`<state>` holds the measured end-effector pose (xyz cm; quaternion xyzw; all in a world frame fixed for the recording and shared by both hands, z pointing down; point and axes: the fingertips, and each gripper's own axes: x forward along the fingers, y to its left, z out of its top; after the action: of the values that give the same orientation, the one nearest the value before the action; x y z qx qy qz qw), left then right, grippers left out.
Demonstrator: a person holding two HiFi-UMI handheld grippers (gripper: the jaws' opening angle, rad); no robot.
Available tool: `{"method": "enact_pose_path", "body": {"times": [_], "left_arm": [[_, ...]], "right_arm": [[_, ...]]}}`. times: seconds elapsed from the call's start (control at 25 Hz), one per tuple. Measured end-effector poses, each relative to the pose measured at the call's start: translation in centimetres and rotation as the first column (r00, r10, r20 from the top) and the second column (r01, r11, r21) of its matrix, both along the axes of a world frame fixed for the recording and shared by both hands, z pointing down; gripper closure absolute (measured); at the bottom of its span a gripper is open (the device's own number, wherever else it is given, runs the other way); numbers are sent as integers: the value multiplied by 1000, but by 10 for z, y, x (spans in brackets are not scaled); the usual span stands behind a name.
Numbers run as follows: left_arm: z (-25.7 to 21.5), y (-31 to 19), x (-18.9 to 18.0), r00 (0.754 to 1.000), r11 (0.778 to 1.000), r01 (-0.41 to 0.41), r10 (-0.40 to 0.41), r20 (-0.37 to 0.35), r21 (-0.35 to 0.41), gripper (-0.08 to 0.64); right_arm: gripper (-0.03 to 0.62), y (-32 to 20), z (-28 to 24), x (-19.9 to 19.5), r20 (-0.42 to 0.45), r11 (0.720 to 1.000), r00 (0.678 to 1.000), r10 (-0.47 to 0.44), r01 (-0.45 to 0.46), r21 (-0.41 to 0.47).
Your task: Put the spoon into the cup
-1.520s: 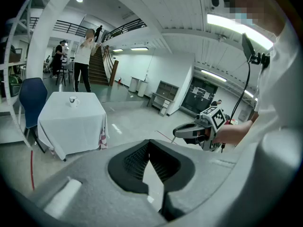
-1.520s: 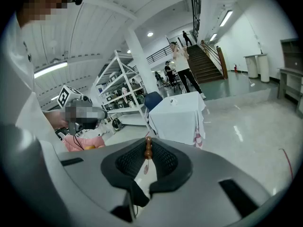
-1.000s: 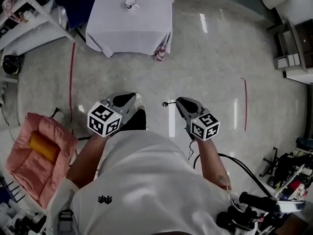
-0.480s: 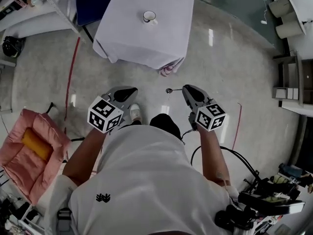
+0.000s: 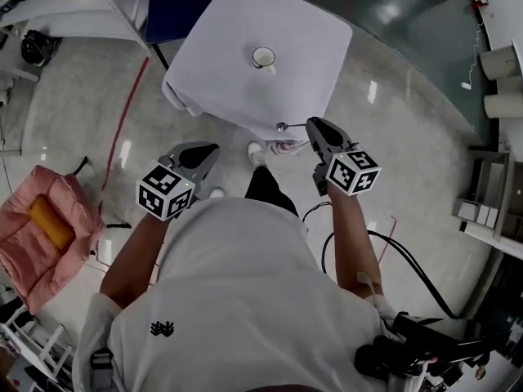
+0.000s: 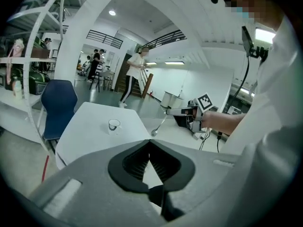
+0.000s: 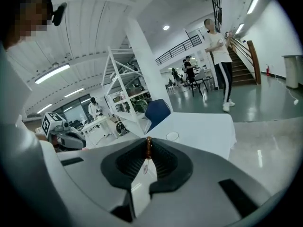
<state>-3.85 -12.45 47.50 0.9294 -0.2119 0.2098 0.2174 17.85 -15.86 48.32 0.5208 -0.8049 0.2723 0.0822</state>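
Right claw [image 5: 312, 124] pinches the spoon [image 5: 288, 126] by the end of its handle, jaws drawn narrow around it. The pickup looks done, while the placing is all ahead. The spoon hangs in the air on the person's side of the cup [image 5: 263, 57], well apart from it and about over the near hem of the cloth. It is a slim metal spoon with a small round bowl, held out sideways from the claw. In the right gripper view only a thin brownish sliver of it shows between the pads, while the left gripper view shows it sloping with the bowl lowest. The cup is small and white with a handle, and it stands upright and alone on the counter [image 5: 302, 31], a square one draped in white cloth. What remains, I judge, is to carry the spoon over the cup's mouth, tip it bowl-down and let go. Left claw [image 5: 203, 151] has its jaws together on nothing and sits farther from the cup than the right one, over the floor.
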Motion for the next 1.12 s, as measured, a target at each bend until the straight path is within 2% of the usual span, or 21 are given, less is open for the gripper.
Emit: {"method": "enact_pose_path", "body": {"times": [0.16,0.32,0.56,0.84,1.12], "left_arm": [[-17,-50,36,995,995,97,-97,3,15,549],[-22,-95,58,983,983,181,-181,29,17,551],[-29,-132,85,949,950,314,-313,39,-2,550],[-23,-145,71,880,884,467,-464,101,-8,551],[-44,-162,39,818,825,565,-556,145,-23,550]], "right_arm": [[549,-87,2,28,10,996,996,-87,87,12],[549,-167,17,40,26,986,986,-165,165,-1],[549,-249,52,50,32,958,959,-282,283,-36],[549,-304,113,25,18,912,917,-399,399,-101],[549,-335,141,-7,23,880,894,-447,444,-169]]}}
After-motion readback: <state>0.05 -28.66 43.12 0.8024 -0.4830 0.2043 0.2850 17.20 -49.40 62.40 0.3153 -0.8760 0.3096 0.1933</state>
